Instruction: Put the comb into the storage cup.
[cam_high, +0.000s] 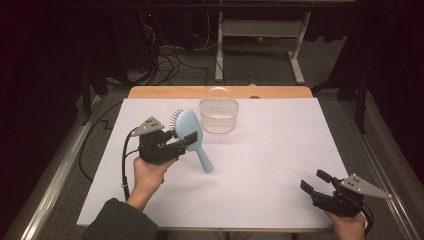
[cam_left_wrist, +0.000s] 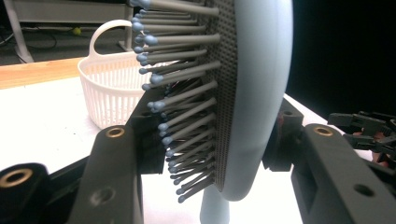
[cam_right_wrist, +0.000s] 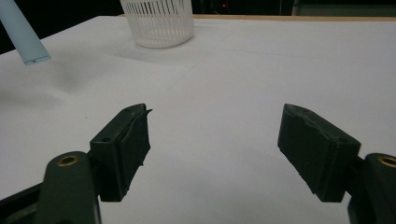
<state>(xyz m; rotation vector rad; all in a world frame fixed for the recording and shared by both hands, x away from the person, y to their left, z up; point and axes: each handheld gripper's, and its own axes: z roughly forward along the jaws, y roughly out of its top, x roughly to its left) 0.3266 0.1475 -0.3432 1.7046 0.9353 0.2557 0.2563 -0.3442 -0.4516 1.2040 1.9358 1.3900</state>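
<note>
Hairbrush (cam_high: 190, 131) in pale blue plastic hangs clear of the table (cam_high: 280, 165), clamped across its oval head by the left claw (cam_high: 186, 141), one pad on the smooth back and the other among the bristles, as the left gripper view shows (cam_left_wrist: 243, 93). Its handle points down toward five o'clock, its tip above the white sheet. I judge it light and stiff, the back slick enough to slide under a loose hold, while the bristles give a little and may let the head rock. The neck where the handle meets the head would likely be a firmer place to take it, though the present hold looks steady.

At one o'clock from the brush, just beside it, stands a white slatted basket (cam_high: 219, 116) with a hoop handle, light enough to tip or skid if knocked. The long handle must clear that rim and hoop. Whether anything lies inside the basket is hard to tell.

The right claw (cam_high: 316, 181) rests low at the table's five o'clock corner, its jaws standing apart on nothing. Broad bare sheet lies between the two hands, and the far wooden edge sits just behind the basket
</note>
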